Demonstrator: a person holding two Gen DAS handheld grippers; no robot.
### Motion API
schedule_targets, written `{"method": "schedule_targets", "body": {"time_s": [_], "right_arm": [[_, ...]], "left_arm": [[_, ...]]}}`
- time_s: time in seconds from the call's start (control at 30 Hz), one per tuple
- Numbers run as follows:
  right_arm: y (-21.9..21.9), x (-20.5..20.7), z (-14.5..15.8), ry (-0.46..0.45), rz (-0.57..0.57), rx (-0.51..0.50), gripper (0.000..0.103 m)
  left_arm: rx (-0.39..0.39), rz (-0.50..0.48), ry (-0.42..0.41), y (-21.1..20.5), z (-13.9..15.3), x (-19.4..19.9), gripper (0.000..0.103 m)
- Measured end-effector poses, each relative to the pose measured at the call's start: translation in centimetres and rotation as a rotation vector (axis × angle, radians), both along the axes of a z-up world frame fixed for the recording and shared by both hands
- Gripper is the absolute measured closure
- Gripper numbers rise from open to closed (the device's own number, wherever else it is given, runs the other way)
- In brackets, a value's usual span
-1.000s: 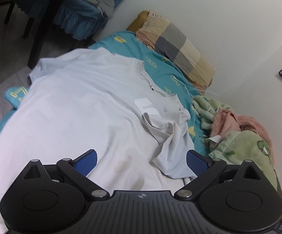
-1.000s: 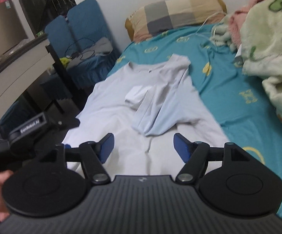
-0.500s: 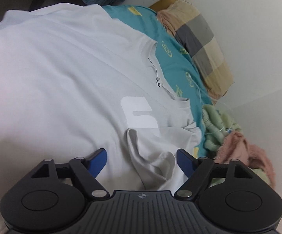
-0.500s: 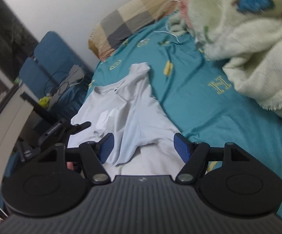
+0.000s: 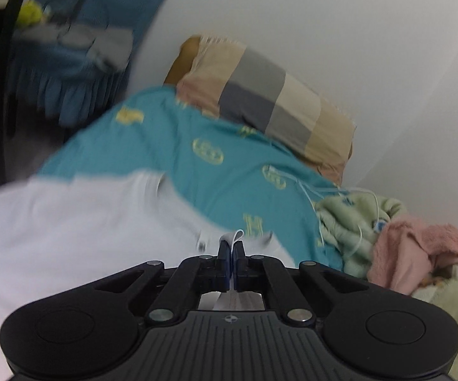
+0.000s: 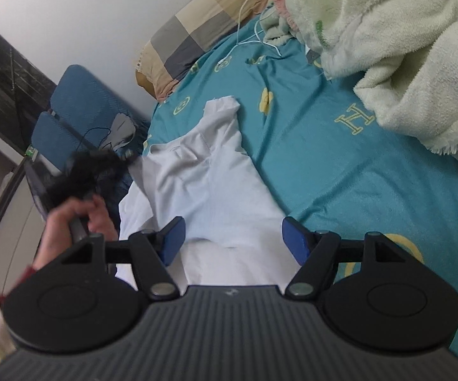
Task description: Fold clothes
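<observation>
White shirt, collar toward pillow; left tongs pinching it, right tongs spread.

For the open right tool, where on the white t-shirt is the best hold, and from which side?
Probably the t-shirt's near right edge, where it meets the teal sheet, approached from the sheet side. That edge lies flat and exposed close to the right tool, whose jaws stand open over the cloth.
</observation>
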State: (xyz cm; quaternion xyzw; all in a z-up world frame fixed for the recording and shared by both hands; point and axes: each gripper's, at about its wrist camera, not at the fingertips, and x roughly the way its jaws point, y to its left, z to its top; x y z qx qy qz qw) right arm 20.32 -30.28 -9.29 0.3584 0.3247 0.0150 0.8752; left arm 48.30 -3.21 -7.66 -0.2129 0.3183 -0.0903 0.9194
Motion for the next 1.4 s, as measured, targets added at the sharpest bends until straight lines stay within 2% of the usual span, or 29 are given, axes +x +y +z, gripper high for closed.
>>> {"method": "schedule_targets", "body": {"time_s": [0.13, 0.2, 0.3, 0.37, 0.43, 0.57, 0.73, 0.93, 1.03, 1.17, 1.3, 1.4], "right_arm": [[0.5, 0.3, 0.0, -0.008, 0.008, -0.037, 0.032], [0.6, 0.7, -0.2, -0.003, 0.014, -0.05, 0.032], [0.4, 1.1, -0.6, 0.002, 0.018, -0.057, 0.032], [0.3, 1.3, -0.8, 0.0, 0.02, -0.059, 0.032], [0.1, 1.6, -1.1, -0.001, 0.029, -0.058, 0.032], [0.0, 2.1, -1.3, -0.003, 0.058, -0.058, 0.032], [0.9, 2.0, -0.7, -0.019, 0.12, -0.083, 0.032], [1.7, 0.3, 1.1, -0.065, 0.166, -0.143, 0.032], [1.9, -0.9, 2.0, -0.075, 0.182, -0.16, 0.032], [3.0, -3.2, 3.4, -0.096, 0.197, -0.209, 0.032], [4.9, -6.1, 5.1, -0.12, 0.225, -0.288, 0.032], [5.7, -8.8, 6.4, -0.155, 0.227, -0.327, 0.033]], "left_arm": [[0.113, 0.019, 0.024, -1.7, -0.2, 4.3, 0.101], [0.166, 0.038, 0.077, -2.1, -2.4, 5.4, 0.101], [0.159, 0.05, 0.151, -1.2, -6.1, 5.9, 0.1], [0.145, 0.05, 0.18, -0.4, -8.0, 5.7, 0.085], [0.142, 0.064, 0.195, 0.2, -9.0, 5.1, 0.066], [0.136, 0.048, 0.166, 1.3, -7.6, 2.7, 0.052], [0.213, -0.031, 0.096, 0.9, -2.9, -4.8, 0.041], [0.288, -0.125, 0.065, 0.3, 1.0, -17.7, 0.039], [0.277, -0.135, 0.058, 0.7, 1.9, -24.4, 0.037], [0.271, -0.18, 0.059, 0.8, 2.0, -31.4, 0.036], [0.306, -0.18, 0.026, 0.8, 2.1, -36.5, 0.036], [0.286, -0.173, 0.018, 1.3, 1.9, -38.8, 0.036]]}}
